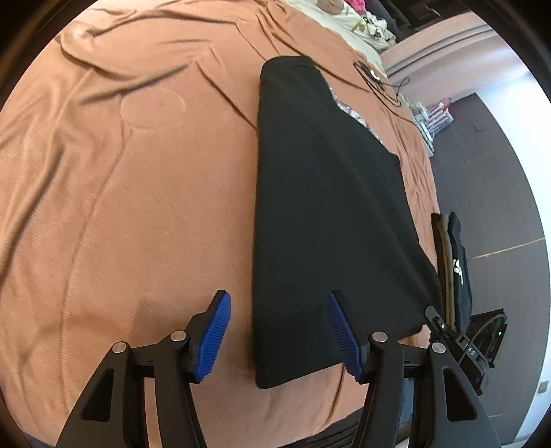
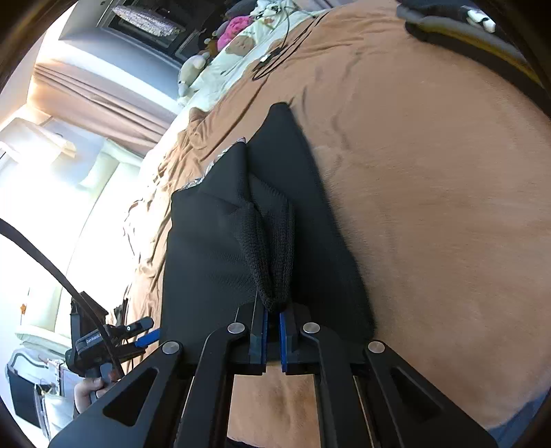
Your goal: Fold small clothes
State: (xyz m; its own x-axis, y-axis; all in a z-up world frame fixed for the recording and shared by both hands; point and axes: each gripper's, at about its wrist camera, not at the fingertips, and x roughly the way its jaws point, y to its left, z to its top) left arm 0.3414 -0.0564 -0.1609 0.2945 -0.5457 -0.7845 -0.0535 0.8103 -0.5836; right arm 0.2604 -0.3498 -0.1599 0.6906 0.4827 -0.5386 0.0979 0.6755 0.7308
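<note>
A black knit garment (image 1: 327, 193) lies folded in a long strip on the orange bed sheet (image 1: 137, 206). My left gripper (image 1: 279, 296) hovers open over its near corner. The blue pads (image 1: 213, 334) stand wide apart and neither presses on the cloth. In the right wrist view my right gripper (image 2: 273, 310) is shut on a bunched edge of the garment (image 2: 213, 241), with the fabric puckered up between the pads. The right gripper (image 1: 435, 318) also shows at the garment's right corner. The left gripper (image 2: 137, 332) appears at lower left, held by a hand (image 2: 86, 389).
Folded dark clothes (image 1: 454, 262) sit at the bed's right edge. A black cable with a small device (image 1: 375, 75) lies further up the sheet, before a bear-print quilt (image 2: 241, 44) and soft toys (image 2: 234, 27). Dark and yellow clothes (image 2: 465, 31) lie top right. Dark floor (image 1: 499, 172) is beyond.
</note>
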